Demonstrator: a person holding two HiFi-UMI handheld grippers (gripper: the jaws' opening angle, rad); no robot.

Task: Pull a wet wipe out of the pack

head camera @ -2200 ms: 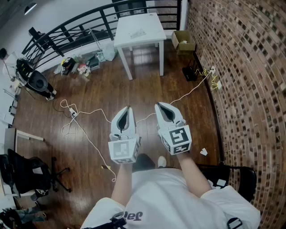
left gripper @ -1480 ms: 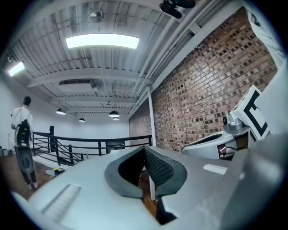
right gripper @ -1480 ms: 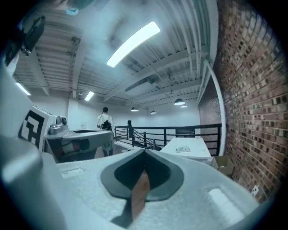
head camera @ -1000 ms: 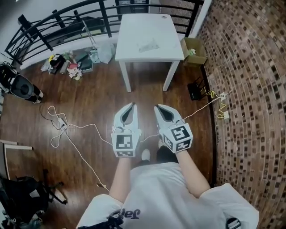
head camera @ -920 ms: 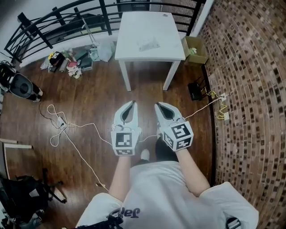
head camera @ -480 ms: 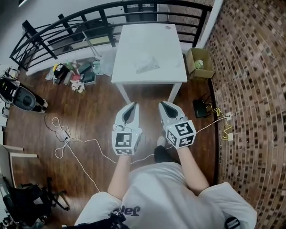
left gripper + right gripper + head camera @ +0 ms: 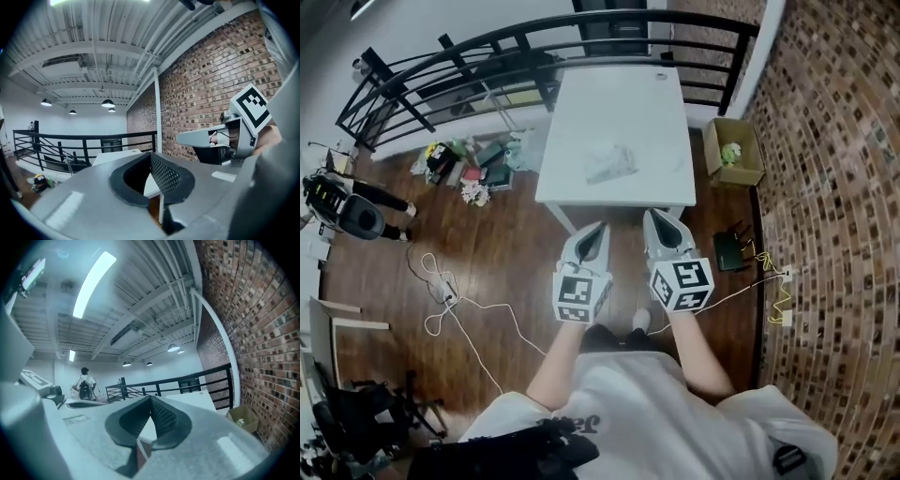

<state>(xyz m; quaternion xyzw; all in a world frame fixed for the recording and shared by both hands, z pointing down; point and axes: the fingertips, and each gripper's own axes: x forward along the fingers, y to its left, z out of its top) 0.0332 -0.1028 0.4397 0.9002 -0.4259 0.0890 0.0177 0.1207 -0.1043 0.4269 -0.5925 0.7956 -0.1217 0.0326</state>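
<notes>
A crumpled, pale wet wipe pack (image 7: 610, 164) lies near the middle of the white table (image 7: 581, 112). Both grippers are held side by side, just short of the table's near edge and well back from the pack. My left gripper (image 7: 598, 228) is shut with nothing in it. My right gripper (image 7: 654, 216) is shut and empty too. In the left gripper view the left gripper (image 7: 151, 157) has its jaws meeting at the tip, with the table top beyond. The right gripper view shows the right gripper (image 7: 151, 399) with its jaws also closed, pointing level at the table.
A black railing (image 7: 487, 47) runs behind the table and a brick wall (image 7: 834, 187) stands at the right. An open cardboard box (image 7: 734, 153) sits beside the table. Clutter (image 7: 469, 169) and white cables (image 7: 450, 300) lie on the wooden floor at the left. A person (image 7: 85, 383) stands far off.
The person has walked toward the table, which now lies right in front of the grippers. Both grippers stayed shut and side by side.
</notes>
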